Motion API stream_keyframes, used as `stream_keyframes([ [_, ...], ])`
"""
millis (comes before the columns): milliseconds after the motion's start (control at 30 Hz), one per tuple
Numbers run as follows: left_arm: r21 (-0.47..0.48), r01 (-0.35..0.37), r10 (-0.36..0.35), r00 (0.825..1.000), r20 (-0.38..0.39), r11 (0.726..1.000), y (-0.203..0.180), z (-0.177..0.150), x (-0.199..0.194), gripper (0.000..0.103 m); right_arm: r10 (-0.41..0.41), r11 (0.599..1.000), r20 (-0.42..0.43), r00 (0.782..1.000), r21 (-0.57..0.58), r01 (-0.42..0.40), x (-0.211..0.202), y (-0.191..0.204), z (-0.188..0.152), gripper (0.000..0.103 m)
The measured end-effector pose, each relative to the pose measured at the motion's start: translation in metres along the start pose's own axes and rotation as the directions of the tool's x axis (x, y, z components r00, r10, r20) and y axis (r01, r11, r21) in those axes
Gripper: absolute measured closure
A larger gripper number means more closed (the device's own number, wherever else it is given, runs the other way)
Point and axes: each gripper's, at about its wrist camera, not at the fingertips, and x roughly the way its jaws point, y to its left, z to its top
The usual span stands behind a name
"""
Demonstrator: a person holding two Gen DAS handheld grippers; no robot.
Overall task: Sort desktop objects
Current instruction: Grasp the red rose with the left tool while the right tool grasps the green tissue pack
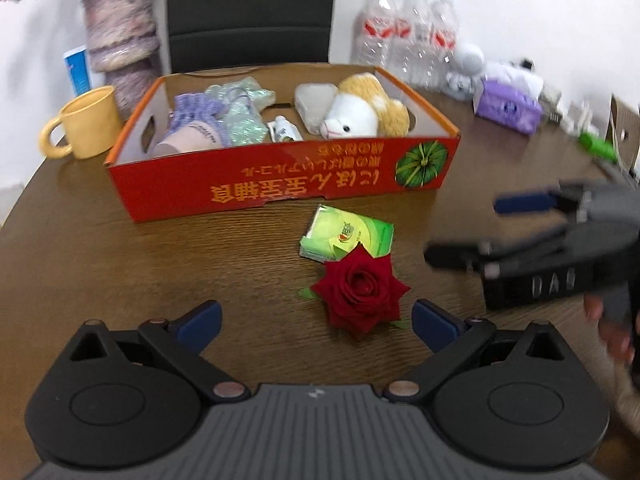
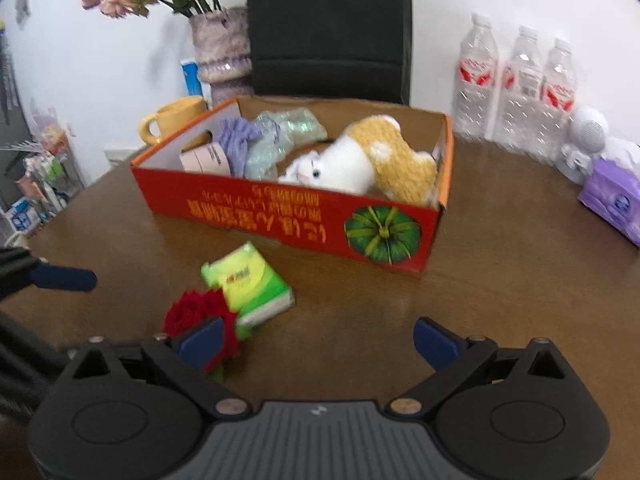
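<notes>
A red cardboard box (image 1: 280, 184) (image 2: 280, 220) sits mid-table, holding a plush toy (image 1: 362, 110) (image 2: 372, 160), a purple knit item (image 1: 196, 114), shiny wrap and a small tube. In front of it lie a green tissue pack (image 1: 346, 234) (image 2: 250, 284) and a red rose (image 1: 362, 292) (image 2: 196, 314). My left gripper (image 1: 316, 324) is open, the rose just ahead between its fingers, untouched. My right gripper (image 2: 318, 340) is open and empty; the rose lies by its left fingertip. The right gripper (image 1: 480, 232) also shows at the right of the left wrist view.
A yellow mug (image 1: 86, 124) and a vase with flowers (image 2: 222, 48) stand left of the box. Water bottles (image 2: 520, 88), a white figurine (image 2: 586, 140) and a purple tissue pack (image 2: 612, 200) are at the right. A black chair (image 2: 328, 28) stands behind.
</notes>
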Motion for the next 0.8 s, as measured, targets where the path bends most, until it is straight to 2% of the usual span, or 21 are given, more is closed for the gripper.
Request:
stream_keyframes([
  [200, 0.025, 0.030, -0.029, 0.999, -0.040, 0.999, -0.006, 0.002, 0.032, 0.000, 0.132, 0.991, -0.011, 0.991, -0.024, -0.132, 0.030, -0.005, 0.014, 0.006],
  [300, 0.041, 0.020, -0.019, 1.000, -0.018, 0.999, -0.007, 0.004, 0.043, 0.000, 0.153, 0.987, -0.030, 0.988, -0.039, -0.154, 0.046, -0.001, 0.020, 0.014],
  [400, 0.046, 0.011, -0.012, 1.000, 0.018, 0.999, -0.004, 0.006, 0.047, 0.000, 0.180, 0.983, -0.033, 0.983, -0.029, -0.181, 0.059, 0.000, 0.026, 0.017],
  [500, 0.049, 0.008, -0.010, 0.999, 0.049, 0.999, 0.000, 0.006, 0.050, 0.008, 0.197, 0.980, -0.044, 0.980, -0.031, -0.198, 0.070, 0.004, 0.028, 0.027],
  [533, 0.047, 0.009, -0.012, 0.999, 0.052, 0.999, 0.003, 0.004, 0.052, 0.015, 0.205, 0.978, -0.051, 0.977, -0.031, -0.207, 0.072, 0.006, 0.028, 0.032],
  [633, 0.044, 0.008, -0.012, 0.997, 0.082, 0.999, 0.013, 0.000, 0.052, 0.031, 0.221, 0.973, -0.057, 0.973, -0.046, -0.224, 0.071, 0.013, 0.025, 0.036],
  [700, 0.047, 0.012, -0.016, 0.995, 0.102, 0.999, 0.020, -0.005, 0.048, 0.039, 0.215, 0.973, -0.058, 0.975, -0.075, -0.219, 0.068, 0.020, 0.021, 0.038],
  [800, 0.066, 0.027, -0.035, 0.992, 0.118, 0.997, 0.026, -0.009, 0.043, 0.051, 0.200, 0.974, -0.049, 0.979, -0.100, -0.204, 0.064, 0.029, 0.016, 0.054],
])
